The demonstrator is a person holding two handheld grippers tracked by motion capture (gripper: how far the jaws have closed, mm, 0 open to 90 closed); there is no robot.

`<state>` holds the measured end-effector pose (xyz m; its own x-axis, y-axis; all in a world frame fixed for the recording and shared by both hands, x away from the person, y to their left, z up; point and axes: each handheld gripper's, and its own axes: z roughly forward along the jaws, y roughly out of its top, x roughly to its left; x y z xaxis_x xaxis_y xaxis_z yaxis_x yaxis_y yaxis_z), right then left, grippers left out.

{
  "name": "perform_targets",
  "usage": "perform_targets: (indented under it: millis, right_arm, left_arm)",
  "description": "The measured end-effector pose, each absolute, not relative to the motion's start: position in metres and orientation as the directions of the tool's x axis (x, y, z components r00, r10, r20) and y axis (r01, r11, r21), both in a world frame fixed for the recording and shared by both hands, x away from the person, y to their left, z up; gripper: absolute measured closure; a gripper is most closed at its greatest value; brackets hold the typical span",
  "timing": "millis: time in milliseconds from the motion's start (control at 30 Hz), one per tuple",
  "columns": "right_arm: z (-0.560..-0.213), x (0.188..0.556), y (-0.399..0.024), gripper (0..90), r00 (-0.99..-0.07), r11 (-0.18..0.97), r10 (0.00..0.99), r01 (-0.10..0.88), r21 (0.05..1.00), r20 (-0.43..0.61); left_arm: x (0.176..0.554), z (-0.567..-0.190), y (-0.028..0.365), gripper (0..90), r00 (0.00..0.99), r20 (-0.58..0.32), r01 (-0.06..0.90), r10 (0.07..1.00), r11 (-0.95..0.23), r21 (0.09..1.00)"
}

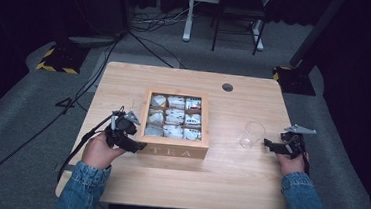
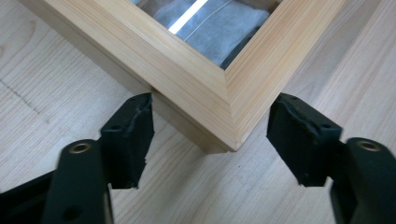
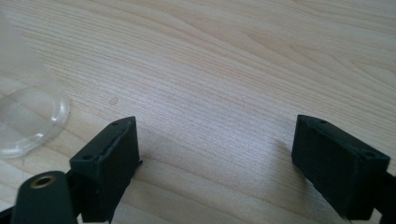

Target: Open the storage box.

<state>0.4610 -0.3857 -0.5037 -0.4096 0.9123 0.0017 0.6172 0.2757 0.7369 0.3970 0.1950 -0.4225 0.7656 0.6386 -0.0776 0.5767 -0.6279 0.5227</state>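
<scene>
1. Left gripper (image 1: 138, 142) at the near left corner of the tea box (image 2: 196, 88); jaws released, one pad on each side of the corner, the left pad right at the wood, the right pad apart from it.
2. Likely step: closing on that corner of the glass-topped lid to lift it. Best done by squaring up to one straight edge rather than pinching across the corner, where pads could slip off the angled faces.
3. Worth gripping the lid frame only, above the seam, so the base stays on the table (image 1: 228, 178).
4. Right gripper (image 1: 269, 144) resting near the table's right edge, jaws released, nothing between them, just beside the clear glass (image 1: 252, 135).
5. Tea box at the table's centre, lid shut, nine compartments in three rows, each holding pale tea bags (image 1: 174, 117) seen through the pane.
6. Glass upright, right of the box, apparently empty.
</scene>
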Motion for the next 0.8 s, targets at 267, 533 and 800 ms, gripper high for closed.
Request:
perform_targets:
  millis: [267,533,800]
  right_arm:
    - [-0.5037,0.4610,-0.3857,15.4,-0.410,0.276,0.912,0.617,0.737,0.001]
    - [-0.5037,0.4610,-0.3857,15.4,-0.409,0.276,0.912,0.617,0.737,0.002]
    - [-0.5037,0.4610,-0.3857,15.3,-0.411,0.276,0.912,0.617,0.737,0.002]
  left_arm:
    - [0.3957,-0.4210,0.1967,37.7,0.768,-0.074,0.575,0.636,-0.634,0.517]
    - [0.3936,-0.4189,0.1981,43.2,0.770,-0.064,0.571,0.634,-0.642,0.512]
    - [0.3921,-0.4168,0.1991,47.0,0.777,-0.063,0.559,0.626,-0.641,0.526]
